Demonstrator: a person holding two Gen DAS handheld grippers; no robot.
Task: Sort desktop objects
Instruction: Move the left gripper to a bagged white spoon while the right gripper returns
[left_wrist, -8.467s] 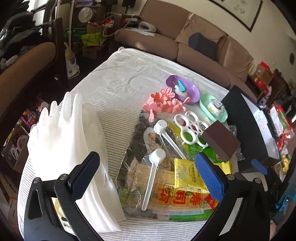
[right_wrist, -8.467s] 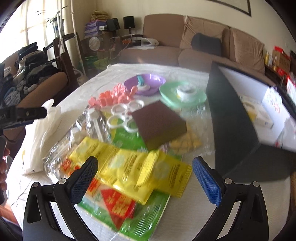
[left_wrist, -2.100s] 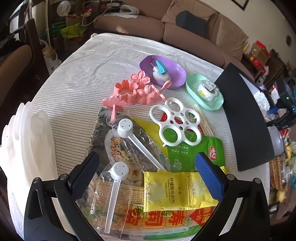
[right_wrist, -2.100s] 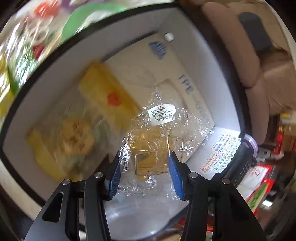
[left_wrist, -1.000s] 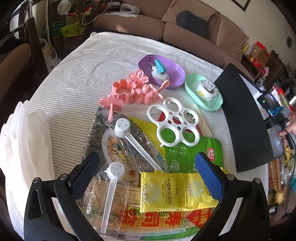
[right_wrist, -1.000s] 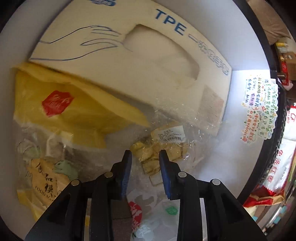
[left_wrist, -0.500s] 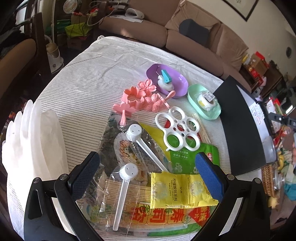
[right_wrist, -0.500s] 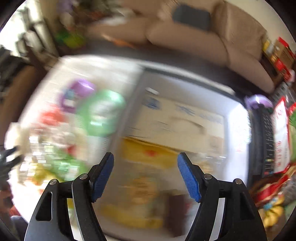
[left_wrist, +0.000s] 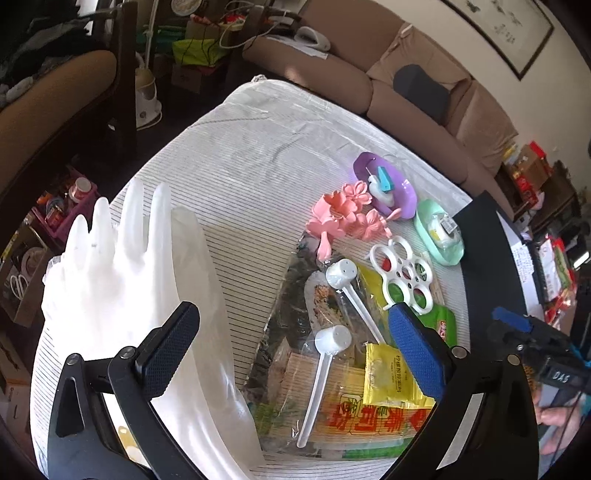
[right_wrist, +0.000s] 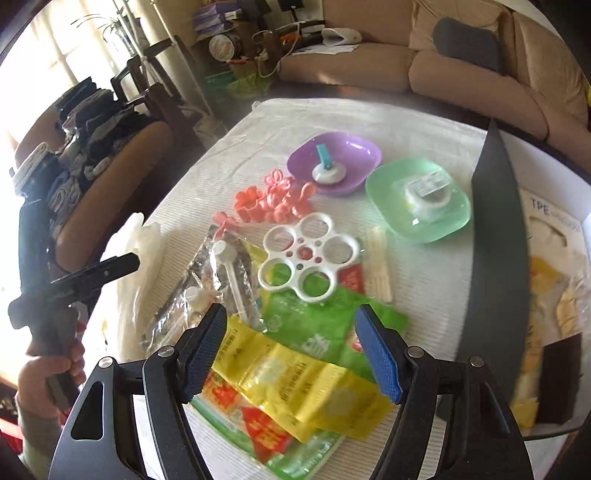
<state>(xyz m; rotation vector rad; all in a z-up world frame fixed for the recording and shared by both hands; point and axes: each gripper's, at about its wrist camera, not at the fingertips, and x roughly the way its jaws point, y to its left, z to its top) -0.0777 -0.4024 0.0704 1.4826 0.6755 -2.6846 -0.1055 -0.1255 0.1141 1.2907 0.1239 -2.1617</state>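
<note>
Bright daylight, window (right_wrist: 44, 55) blown out at left; right view slightly motion-blurred; fisheye bending, dark corner vignette.

Glossy plastic bowls (right_wrist: 417, 210) – matt striped cloth (left_wrist: 258, 155)

Beige sofa (right_wrist: 461, 70) far beyond the fingers, dark cushion (right_wrist: 467, 35) on it. Framed picture (left_wrist: 495, 29) on the wall above. Chair piled with clothes (right_wrist: 92, 122) off to the fingers' left. Clutter of boxes and cables (right_wrist: 243, 40) behind.
</note>
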